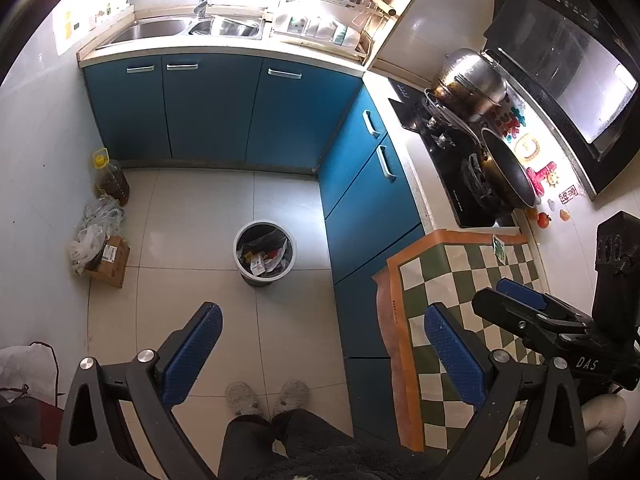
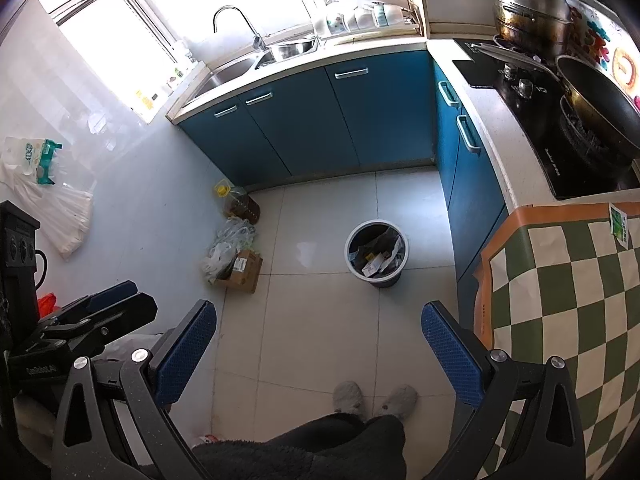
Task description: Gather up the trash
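A round grey trash bin with a dark liner and paper scraps inside stands on the tiled floor; it also shows in the right wrist view. A small green-and-white wrapper lies on the checkered cloth on the counter, also in the right wrist view. My left gripper is open and empty, held high above the floor. My right gripper is open and empty too, and appears in the left wrist view over the checkered cloth.
Blue cabinets line the back and right. A cardboard box with plastic bags and an oil bottle sit by the left wall. A stove with a wok and pot stands on the counter. The person's feet are below.
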Action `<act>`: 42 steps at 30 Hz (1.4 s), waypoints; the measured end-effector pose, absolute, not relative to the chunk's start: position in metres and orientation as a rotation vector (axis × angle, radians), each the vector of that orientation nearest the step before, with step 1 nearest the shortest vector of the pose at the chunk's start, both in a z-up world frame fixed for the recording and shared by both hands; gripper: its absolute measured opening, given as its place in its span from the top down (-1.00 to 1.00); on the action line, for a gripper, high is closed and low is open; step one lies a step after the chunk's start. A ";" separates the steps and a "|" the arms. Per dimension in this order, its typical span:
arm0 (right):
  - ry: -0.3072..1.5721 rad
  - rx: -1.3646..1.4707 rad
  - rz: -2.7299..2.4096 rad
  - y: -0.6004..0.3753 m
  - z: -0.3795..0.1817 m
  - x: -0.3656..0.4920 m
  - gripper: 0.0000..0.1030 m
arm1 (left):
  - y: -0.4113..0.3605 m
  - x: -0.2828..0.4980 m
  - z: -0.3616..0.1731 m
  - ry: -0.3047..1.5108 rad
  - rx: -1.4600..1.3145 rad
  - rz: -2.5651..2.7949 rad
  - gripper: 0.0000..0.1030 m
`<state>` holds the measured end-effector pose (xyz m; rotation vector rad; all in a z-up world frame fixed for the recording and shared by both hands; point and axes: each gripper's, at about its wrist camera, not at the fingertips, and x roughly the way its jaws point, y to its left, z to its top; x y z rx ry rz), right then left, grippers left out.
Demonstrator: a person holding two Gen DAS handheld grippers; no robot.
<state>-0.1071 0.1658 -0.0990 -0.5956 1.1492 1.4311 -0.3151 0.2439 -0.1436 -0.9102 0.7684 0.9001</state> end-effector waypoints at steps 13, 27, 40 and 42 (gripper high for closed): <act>1.150 -0.595 1.432 0.165 -0.099 -0.106 -1.00 | 0.244 -0.313 -0.141 0.769 -0.904 0.896 -1.00; 1.160 -0.581 1.427 0.164 -0.101 -0.103 -1.00 | 0.251 -0.311 -0.137 0.786 -0.885 0.869 -1.00; 1.164 -0.575 1.430 0.164 -0.101 -0.103 -1.00 | 0.252 -0.311 -0.137 0.789 -0.882 0.871 -1.00; 1.164 -0.576 1.429 0.165 -0.101 -0.103 -1.00 | 0.252 -0.312 -0.137 0.789 -0.883 0.872 -1.00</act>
